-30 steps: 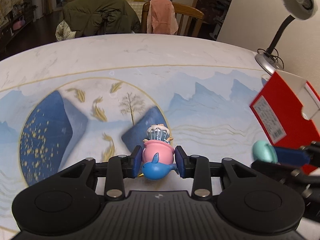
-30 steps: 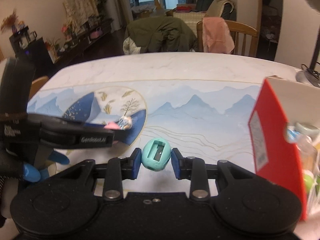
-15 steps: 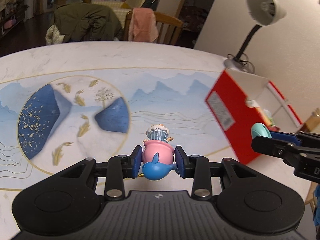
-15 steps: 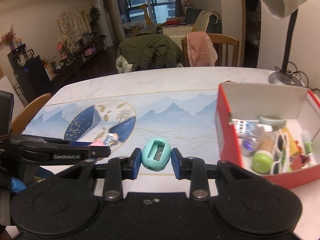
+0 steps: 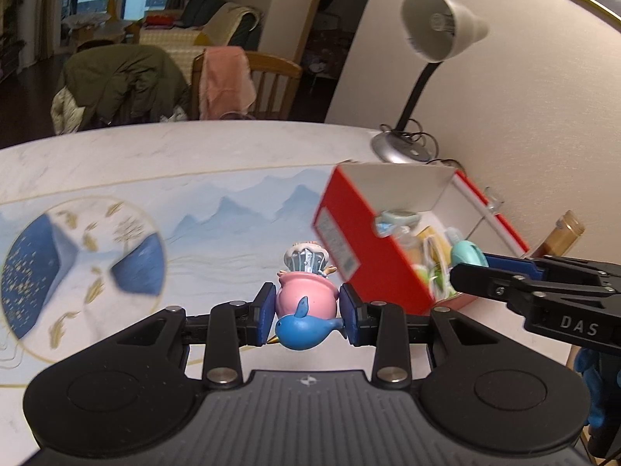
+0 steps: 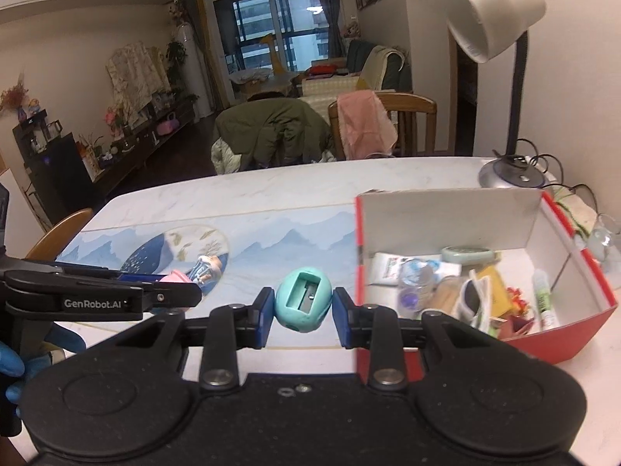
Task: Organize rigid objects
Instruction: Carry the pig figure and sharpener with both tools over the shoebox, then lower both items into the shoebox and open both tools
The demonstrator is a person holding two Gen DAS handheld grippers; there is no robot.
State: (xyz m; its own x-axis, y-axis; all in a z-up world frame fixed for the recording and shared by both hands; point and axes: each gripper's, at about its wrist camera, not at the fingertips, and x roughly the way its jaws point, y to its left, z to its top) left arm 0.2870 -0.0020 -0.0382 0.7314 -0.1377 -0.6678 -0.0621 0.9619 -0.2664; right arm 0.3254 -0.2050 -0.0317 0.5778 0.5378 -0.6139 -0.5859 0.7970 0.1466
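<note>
My left gripper (image 5: 306,310) is shut on a pink and blue toy figurine (image 5: 304,299), held above the table left of the red box (image 5: 372,268). It also shows in the right wrist view (image 6: 194,272). My right gripper (image 6: 303,312) is shut on a teal pencil sharpener (image 6: 303,305), held just left of the red box (image 6: 559,334). In the left wrist view the sharpener (image 5: 467,254) hangs over the box's near part. The box is open and holds several small items.
A desk lamp (image 6: 508,171) stands behind the box on the white table (image 6: 271,190) with its blue patterned mat (image 5: 233,209). A glass (image 6: 603,240) stands right of the box. Chairs with a green coat and a pink cloth (image 6: 365,124) are at the far edge.
Both grippers have risen and swung right toward the red box, each still holding its object. The box's inside has come into fuller view.
</note>
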